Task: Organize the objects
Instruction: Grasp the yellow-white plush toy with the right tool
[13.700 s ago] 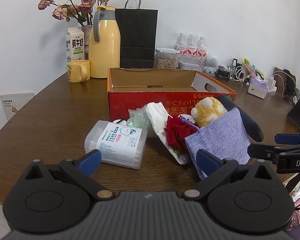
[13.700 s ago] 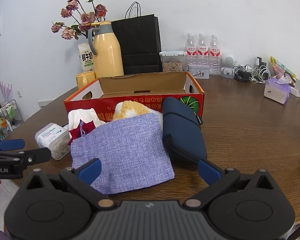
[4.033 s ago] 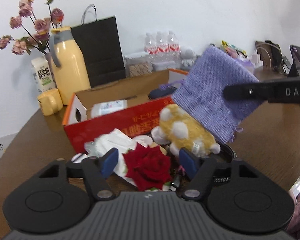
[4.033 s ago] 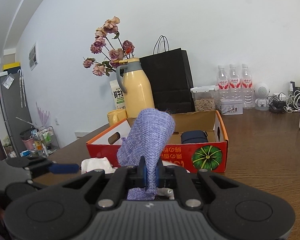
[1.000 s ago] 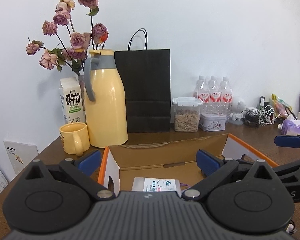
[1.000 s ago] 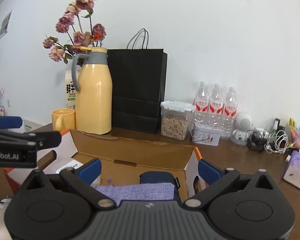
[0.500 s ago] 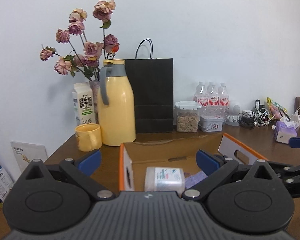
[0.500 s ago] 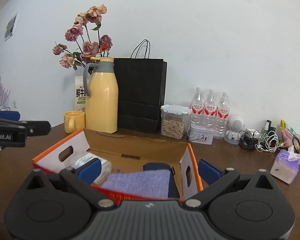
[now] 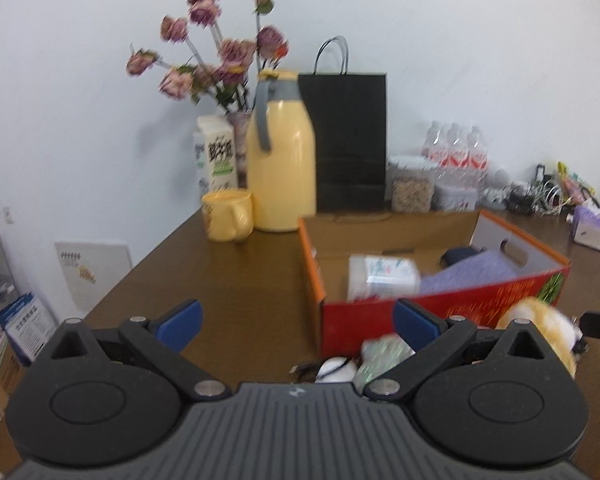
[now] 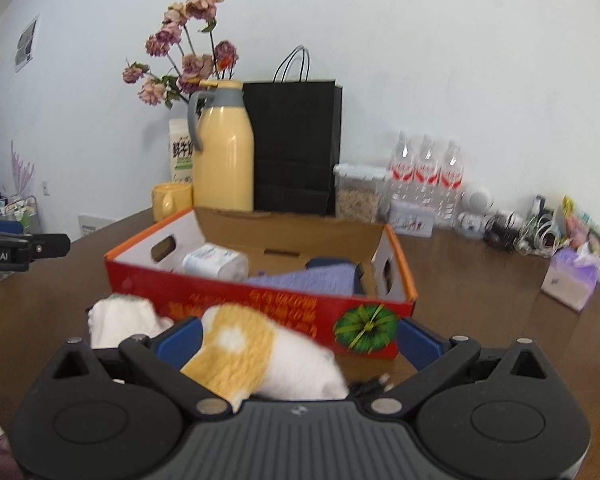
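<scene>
Filling up: red cardboard box holds wipes pack, purple pouch, navy case. Plush toy and white cloth remain on desk. Both grippers' fingers spread, empty: left gripper, right gripper.

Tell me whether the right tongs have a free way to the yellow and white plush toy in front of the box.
Probably yes. The right tongs are open and the plush toy lies right between the fingers, outside the red box, with nothing on top of it.
</scene>
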`<action>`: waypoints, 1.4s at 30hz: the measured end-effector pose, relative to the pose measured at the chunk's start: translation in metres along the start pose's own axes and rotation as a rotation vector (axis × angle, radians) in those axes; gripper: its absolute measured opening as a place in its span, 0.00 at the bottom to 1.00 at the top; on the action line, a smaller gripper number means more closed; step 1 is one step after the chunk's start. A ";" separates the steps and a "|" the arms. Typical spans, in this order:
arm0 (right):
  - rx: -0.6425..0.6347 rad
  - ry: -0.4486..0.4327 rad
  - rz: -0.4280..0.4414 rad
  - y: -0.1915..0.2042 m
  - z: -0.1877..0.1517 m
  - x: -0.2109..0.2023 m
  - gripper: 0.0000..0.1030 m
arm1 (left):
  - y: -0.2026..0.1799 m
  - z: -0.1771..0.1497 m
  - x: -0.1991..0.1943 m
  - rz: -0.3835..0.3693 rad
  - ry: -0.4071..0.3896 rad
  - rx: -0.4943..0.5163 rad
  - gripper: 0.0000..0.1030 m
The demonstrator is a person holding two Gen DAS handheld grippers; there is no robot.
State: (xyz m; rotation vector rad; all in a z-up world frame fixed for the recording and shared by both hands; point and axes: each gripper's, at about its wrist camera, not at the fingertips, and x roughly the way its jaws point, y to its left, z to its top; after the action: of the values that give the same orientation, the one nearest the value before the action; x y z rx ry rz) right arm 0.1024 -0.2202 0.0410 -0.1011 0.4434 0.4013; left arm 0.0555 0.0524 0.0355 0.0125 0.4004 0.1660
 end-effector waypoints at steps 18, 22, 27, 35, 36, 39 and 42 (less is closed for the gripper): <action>0.230 0.168 0.121 0.013 -0.001 0.033 0.67 | 0.037 -0.027 0.003 0.015 0.069 -0.073 1.00; 0.247 0.176 0.122 0.017 0.001 0.033 0.63 | 0.041 -0.031 0.008 0.004 0.079 -0.092 1.00; 0.274 0.218 0.125 0.019 -0.002 0.039 0.63 | 0.047 -0.035 0.010 -0.001 0.088 -0.109 1.00; 0.336 0.250 0.125 0.014 -0.010 0.055 0.55 | 0.051 -0.040 0.015 -0.008 0.107 -0.114 1.00; 0.334 0.244 0.127 0.014 -0.011 0.054 0.53 | 0.050 -0.040 0.015 -0.008 0.111 -0.113 1.00; 0.328 0.223 0.135 0.013 -0.013 0.051 0.49 | 0.048 -0.041 0.018 -0.013 0.120 -0.106 1.00; 0.322 0.199 0.143 0.011 -0.018 0.047 0.47 | 0.044 -0.042 0.018 -0.016 0.126 -0.097 1.00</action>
State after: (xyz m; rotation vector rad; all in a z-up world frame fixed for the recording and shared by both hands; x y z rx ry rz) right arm 0.1297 -0.1964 0.0047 0.2063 0.7090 0.4569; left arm 0.0489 0.0984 -0.0082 -0.0968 0.5171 0.1711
